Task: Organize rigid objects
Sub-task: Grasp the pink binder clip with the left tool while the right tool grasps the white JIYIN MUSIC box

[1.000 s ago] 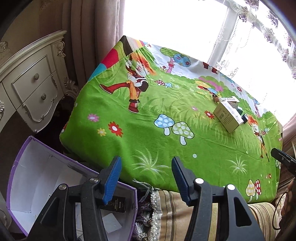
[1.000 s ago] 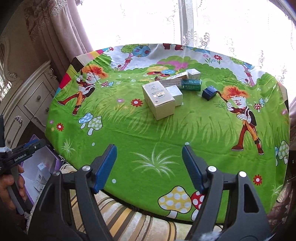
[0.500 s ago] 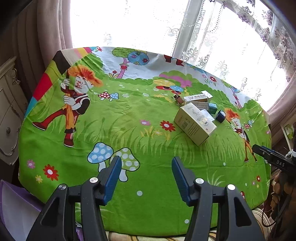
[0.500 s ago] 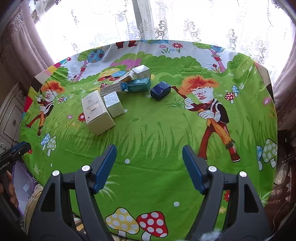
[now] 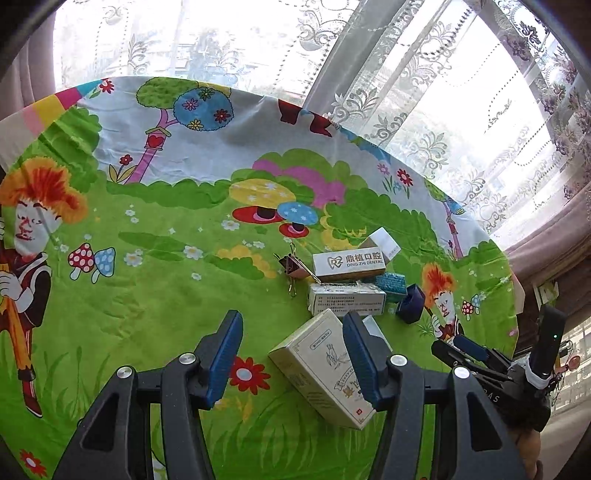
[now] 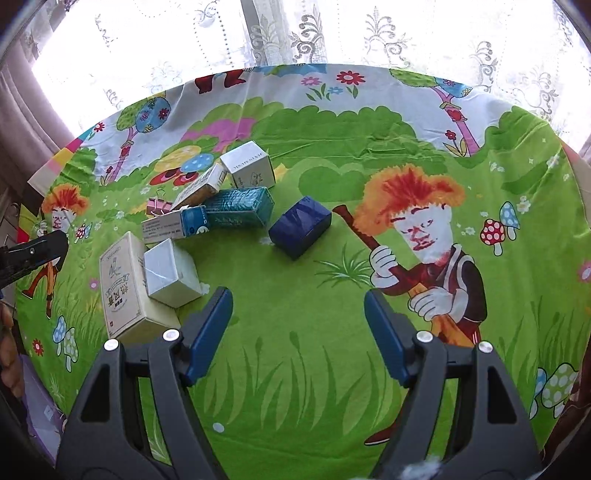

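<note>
Hovering released and empty, left claw (image 5: 291, 354) near the cream carton (image 5: 325, 365), right claw (image 6: 297, 328) near the navy box (image 6: 300, 230), cartoon-clothed counter (image 6: 332, 387)

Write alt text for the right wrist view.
The right gripper, fingers open and empty, hangs over a round table with a bright green cartoon cloth. A cluster of small boxes lies ahead to the left, a dark blue box nearest the middle. Lace curtains glow behind.
</note>
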`<state>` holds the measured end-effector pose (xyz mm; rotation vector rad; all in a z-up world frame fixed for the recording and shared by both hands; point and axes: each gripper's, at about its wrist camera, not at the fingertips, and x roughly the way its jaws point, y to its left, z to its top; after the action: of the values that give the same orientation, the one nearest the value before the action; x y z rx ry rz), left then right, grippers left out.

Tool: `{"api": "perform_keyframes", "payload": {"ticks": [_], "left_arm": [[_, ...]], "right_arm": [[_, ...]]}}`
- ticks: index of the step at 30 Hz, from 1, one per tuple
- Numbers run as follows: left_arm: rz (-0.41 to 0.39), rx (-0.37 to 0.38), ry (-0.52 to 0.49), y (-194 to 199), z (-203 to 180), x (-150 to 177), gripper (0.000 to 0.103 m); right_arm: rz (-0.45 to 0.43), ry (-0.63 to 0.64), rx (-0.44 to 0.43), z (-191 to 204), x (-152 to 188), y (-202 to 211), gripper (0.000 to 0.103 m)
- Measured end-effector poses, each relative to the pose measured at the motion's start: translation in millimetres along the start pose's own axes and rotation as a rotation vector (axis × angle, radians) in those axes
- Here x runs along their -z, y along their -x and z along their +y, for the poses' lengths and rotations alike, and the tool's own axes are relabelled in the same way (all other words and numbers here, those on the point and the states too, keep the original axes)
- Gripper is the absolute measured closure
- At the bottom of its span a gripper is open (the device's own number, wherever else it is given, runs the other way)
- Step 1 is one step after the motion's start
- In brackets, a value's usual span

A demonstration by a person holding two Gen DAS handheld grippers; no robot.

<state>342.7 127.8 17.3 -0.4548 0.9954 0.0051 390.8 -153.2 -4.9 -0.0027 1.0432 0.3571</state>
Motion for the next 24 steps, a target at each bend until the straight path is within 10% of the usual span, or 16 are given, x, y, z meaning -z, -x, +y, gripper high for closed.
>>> {"api": "perform_keyframes", "payload": {"ticks": [10,24], "left_arm": [[0.141,0.109,0.108,-96.5,-8.0,-67.3,0.054],[0.346,0.192,-0.058,-159.1,-45.9,-65.5,0.069]], "right_arm": [[-0.002,-0.232,-0.123,-34.7,-89.0,-55.5,0.026],[0.095,0.075,-0.419,14.5,-101.7,-113.5,0.049]]}}
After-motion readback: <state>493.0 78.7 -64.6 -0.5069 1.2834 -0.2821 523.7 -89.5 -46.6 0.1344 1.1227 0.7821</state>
